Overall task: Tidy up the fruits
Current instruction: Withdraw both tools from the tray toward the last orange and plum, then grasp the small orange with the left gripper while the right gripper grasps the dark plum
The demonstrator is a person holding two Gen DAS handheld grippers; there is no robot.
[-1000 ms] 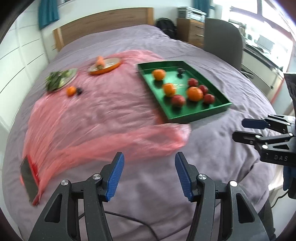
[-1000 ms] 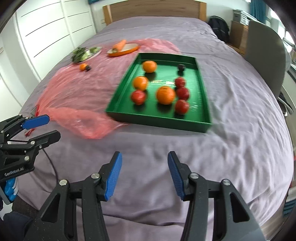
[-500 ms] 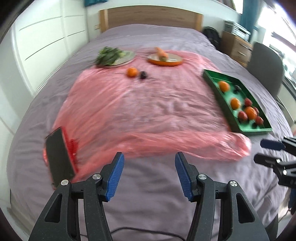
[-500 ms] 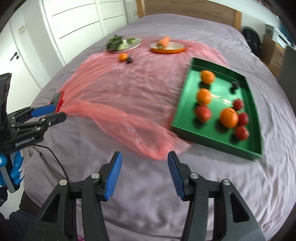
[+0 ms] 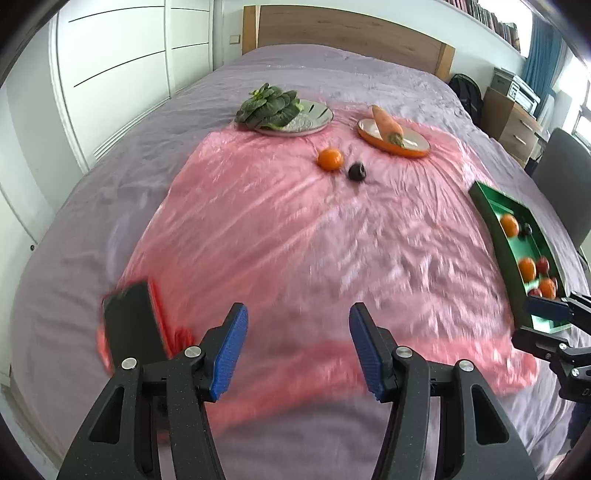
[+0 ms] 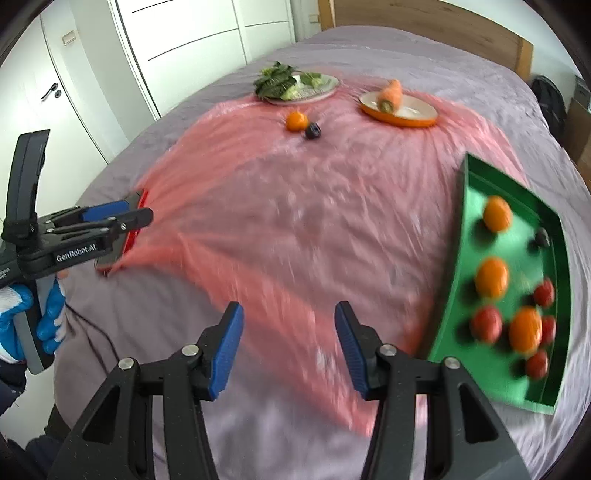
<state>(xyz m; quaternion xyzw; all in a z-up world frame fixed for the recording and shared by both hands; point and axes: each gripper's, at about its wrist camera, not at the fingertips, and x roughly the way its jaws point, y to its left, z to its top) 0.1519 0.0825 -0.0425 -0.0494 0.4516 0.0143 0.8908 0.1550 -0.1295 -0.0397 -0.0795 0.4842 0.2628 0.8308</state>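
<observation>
A loose orange [image 5: 330, 159] and a dark plum [image 5: 357, 172] lie on a pink plastic sheet [image 5: 295, 236] far ahead; they also show in the right wrist view, orange [image 6: 296, 120] and plum [image 6: 313, 130]. A green tray [image 6: 448, 288] at the right holds several oranges and red fruits; its edge shows in the left wrist view [image 5: 491, 229]. My left gripper [image 5: 297, 350] is open and empty over the sheet's near edge. My right gripper [image 6: 288, 349] is open and empty, left of the tray.
A plate of leafy greens [image 5: 273, 110] and an orange plate with a carrot [image 5: 391, 134] sit at the back. A dark phone-like slab [image 5: 131, 328] lies at the sheet's near left corner. The bed has a wooden headboard [image 5: 351, 33]; wardrobes stand left.
Both grippers have swung left, away from the tray and toward the loose orange and plum, and moved forward over the sheet. Both stay open.
</observation>
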